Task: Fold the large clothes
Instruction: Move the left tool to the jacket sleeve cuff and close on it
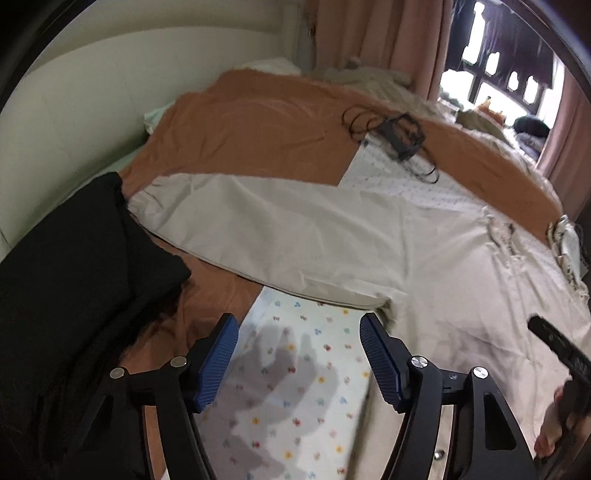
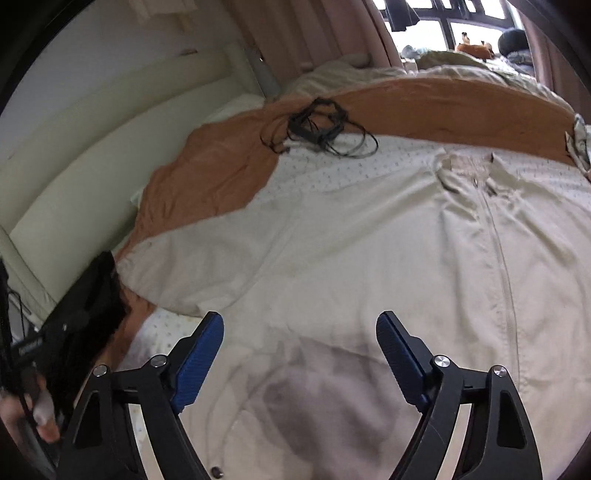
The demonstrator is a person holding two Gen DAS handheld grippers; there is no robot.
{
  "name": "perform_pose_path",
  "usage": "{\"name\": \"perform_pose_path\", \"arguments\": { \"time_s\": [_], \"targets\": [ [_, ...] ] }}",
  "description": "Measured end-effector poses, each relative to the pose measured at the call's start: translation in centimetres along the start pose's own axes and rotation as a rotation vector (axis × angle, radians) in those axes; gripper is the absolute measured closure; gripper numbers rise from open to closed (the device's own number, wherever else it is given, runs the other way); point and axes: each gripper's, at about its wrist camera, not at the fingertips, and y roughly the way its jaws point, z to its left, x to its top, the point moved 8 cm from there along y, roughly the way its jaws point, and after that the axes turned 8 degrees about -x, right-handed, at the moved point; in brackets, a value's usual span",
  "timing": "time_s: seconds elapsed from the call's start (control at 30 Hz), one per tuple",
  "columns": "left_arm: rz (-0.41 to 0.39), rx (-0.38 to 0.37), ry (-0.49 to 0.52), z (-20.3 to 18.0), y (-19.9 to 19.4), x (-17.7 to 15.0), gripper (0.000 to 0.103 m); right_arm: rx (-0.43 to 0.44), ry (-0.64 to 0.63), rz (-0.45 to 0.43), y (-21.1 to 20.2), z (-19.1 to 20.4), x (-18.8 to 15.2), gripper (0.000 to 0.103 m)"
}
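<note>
Cream jacket (image 2: pixel 369 240) lies spread flat on the bed, front up, zip (image 2: pixel 506 277) running down its middle, collar (image 2: pixel 469 166) toward the far side. One sleeve (image 1: pixel 240 218) stretches out to the left, its gathered cuff (image 1: pixel 142 201) beside a black garment (image 1: pixel 74 258) piled at the bed's left edge. Under the jacket: a flower-print sheet (image 1: pixel 295 387) and an orange blanket (image 1: pixel 258 122). A black frame with cords (image 2: pixel 317 125) rests on the blanket's edge, well apart from the jacket. Left gripper (image 1: pixel 299 354): jaws apart, nothing between them, hovering over the print sheet just beside the jacket's hem near the armpit. Right gripper (image 2: pixel 299 358): jaws wide, empty, above the jacket's lower front, left of the zip; its shadow falls on the cloth. Neither gripper touches fabric. Both frames slightly blurred. Curtains (image 2: pixel 314 33) and a window (image 2: pixel 443 26) behind the bed.
</note>
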Motion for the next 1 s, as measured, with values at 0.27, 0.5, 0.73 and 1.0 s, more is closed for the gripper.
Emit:
{"name": "perform_pose_path", "arguments": {
  "time_s": [0.27, 0.5, 0.73, 1.0],
  "targets": [
    [0.092, 0.028, -0.052, 1.0, 6.2, 0.6, 0.035, -0.051, 0.044, 0.056, 2.0, -2.9, -1.7, 0.019],
    [0.167, 0.04, -0.141, 1.6, 10.6, 0.2, 0.037, -0.066, 0.108, 0.098, 3.2, -5.0, -2.3, 0.021],
    [0.222, 0.067, -0.273, 3.9, 13.8, -0.1, 0.037, -0.073, 0.143, 0.107, 3.4, -6.2, -2.4, 0.021],
    [0.121, 0.092, -0.416, 7.3, 14.4, 1.2, 0.084, -0.033, 0.156, 0.113, 3.8, -5.4, -2.5, 0.038]
  ]
}}
